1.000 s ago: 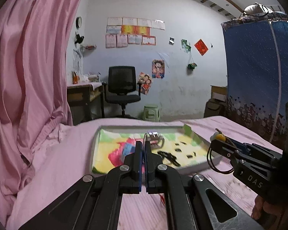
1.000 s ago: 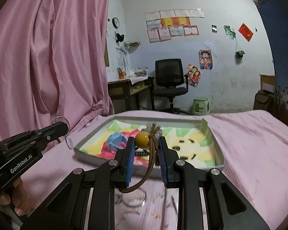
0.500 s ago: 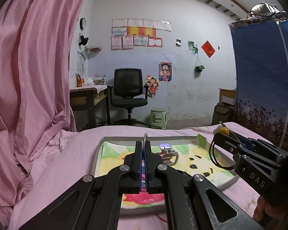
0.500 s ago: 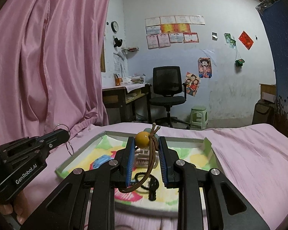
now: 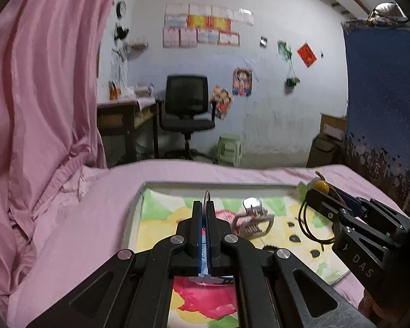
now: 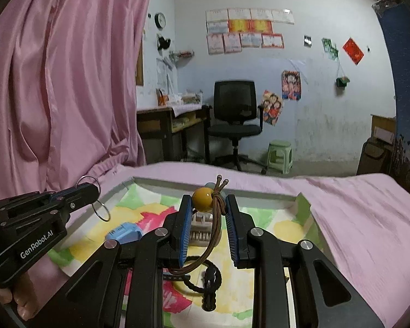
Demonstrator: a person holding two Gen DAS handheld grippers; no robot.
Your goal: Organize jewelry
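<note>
Your left gripper [image 5: 204, 213] is pinched tight on a thin metal ring [image 6: 100, 211]; in the right wrist view the ring hangs from its tip over the tray's near-left part. Your right gripper [image 6: 208, 218] is clamped on a brown cord bracelet [image 6: 214, 229] with an amber bead [image 6: 202, 197] sitting at the fingertips, the cord looping down between the fingers [image 6: 185, 224].

Both grippers hover above a shallow grey-rimmed tray [image 5: 218, 186] lined with a blotchy yellow, green and pink sheet. The tray lies on a bed covered in a pink sheet [image 6: 363, 218]. In the tray: a pale toothed hair clip [image 5: 252, 221] near the middle, a light blue clip [image 6: 123, 232] to the left, a black braided band [image 6: 209, 287] at the near side.

Room: a pink curtain [image 5: 41, 109] hangs at left. Far side, a black office chair [image 6: 236, 114] beside a cluttered desk [image 6: 166, 117], a green plastic stool [image 6: 280, 155], papers and posters on a pale wall, a round clock [image 6: 159, 19]. A blue printed fabric wardrobe [image 5: 382, 109] stands at right.
</note>
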